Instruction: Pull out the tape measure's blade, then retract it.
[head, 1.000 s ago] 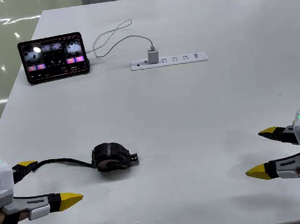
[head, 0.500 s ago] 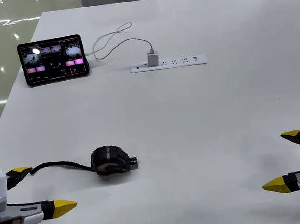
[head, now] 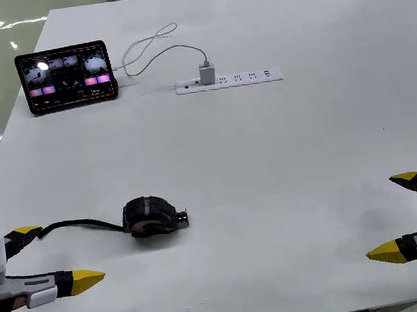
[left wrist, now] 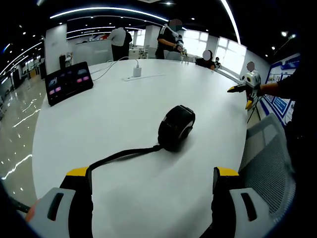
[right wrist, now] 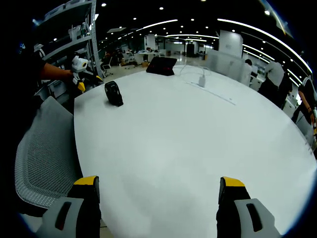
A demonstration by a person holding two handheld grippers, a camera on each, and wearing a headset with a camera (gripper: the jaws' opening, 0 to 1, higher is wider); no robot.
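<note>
Across the white surface, the left hand-held gripper at 8 o'clock and the right hand-held gripper at 4 o'clock gape wide, holding nothing. Near 7 o'clock lies the tape measure, its black strap trailing toward the left one.

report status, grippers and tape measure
Left gripper open, right gripper open, both holding nothing. Tape measure on table between them, blade in, strap trailing toward left gripper. Tablet and power strip far off, not in the way.
</note>
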